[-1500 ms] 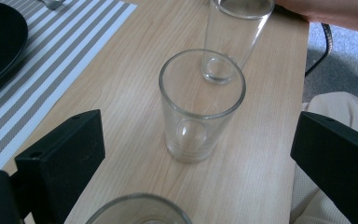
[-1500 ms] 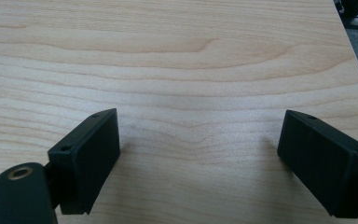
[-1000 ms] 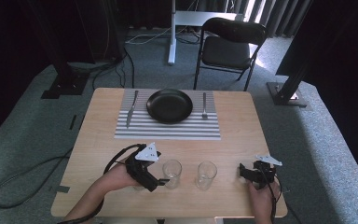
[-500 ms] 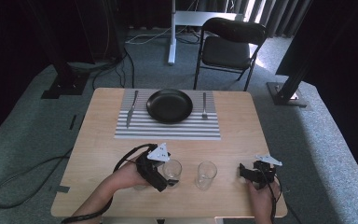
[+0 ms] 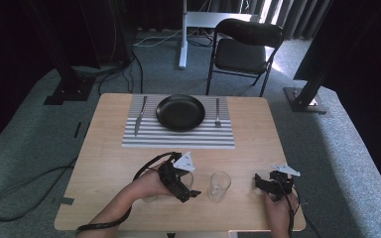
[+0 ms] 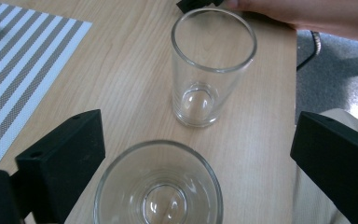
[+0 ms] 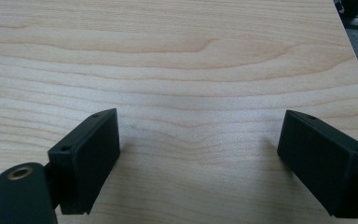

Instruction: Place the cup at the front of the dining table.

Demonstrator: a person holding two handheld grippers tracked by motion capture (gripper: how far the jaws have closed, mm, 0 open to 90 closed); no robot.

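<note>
While the black round plate [image 5: 180, 112] on its striped placemat [image 5: 178, 139] already has knife and fork beside it, both clear drinking glasses wait well short of it. Left gripper [image 6: 191, 154], jaws just closing a little, straddles the nearer glass [image 6: 158, 186] without pressing; the second glass [image 5: 219, 185] stands just beside. Right gripper [image 7: 198, 154] rests wide open on bare wood, holding nothing.
</note>
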